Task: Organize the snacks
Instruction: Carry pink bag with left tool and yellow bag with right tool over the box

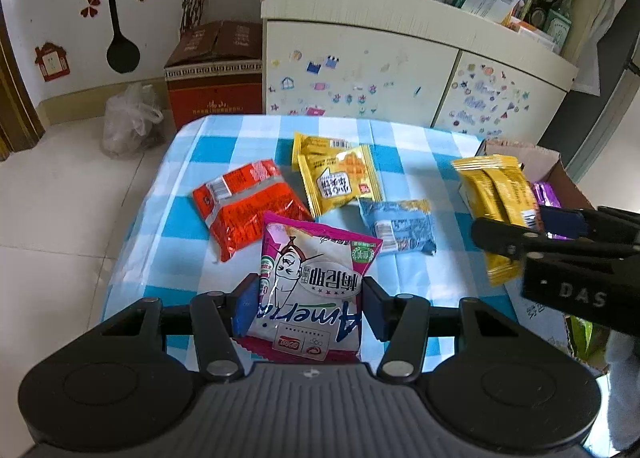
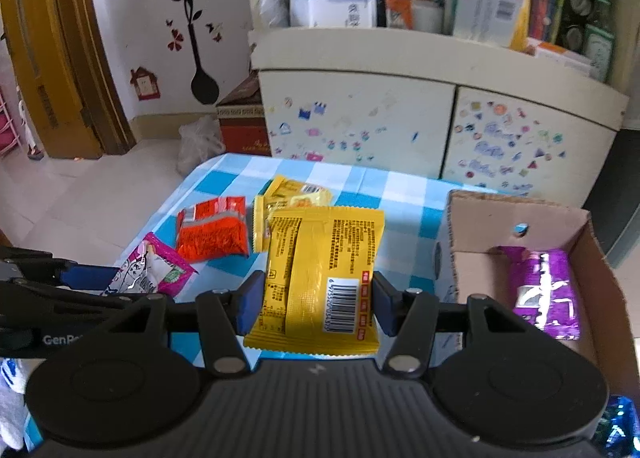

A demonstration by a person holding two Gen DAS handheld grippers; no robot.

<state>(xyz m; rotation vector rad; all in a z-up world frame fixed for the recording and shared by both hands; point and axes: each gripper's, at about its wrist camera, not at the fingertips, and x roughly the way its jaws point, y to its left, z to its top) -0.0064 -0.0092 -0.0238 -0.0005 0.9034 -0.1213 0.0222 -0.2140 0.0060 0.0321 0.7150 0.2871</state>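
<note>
My left gripper (image 1: pixel 306 304) is shut on a pink-and-white snack bag (image 1: pixel 316 290), held above the checked tablecloth (image 1: pixel 208 146). My right gripper (image 2: pixel 318 304) is shut on a yellow packet (image 2: pixel 320 274) with a barcode; the same yellow packet (image 1: pixel 496 194) shows at the right of the left wrist view. On the cloth lie an orange-red packet (image 1: pixel 248 206), two yellow packets (image 1: pixel 336 174) overlapping, and a blue packet (image 1: pixel 400 226). A cardboard box (image 2: pixel 592 258) at the table's right holds a purple packet (image 2: pixel 548 290).
Behind the table stands a cream cabinet (image 1: pixel 360 54) with stickers, its top crowded with boxes. A brown-red carton (image 1: pixel 216 70) and a plastic bag (image 1: pixel 132 118) sit on the tiled floor at left. A wooden door frame (image 2: pixel 52 58) is at the far left.
</note>
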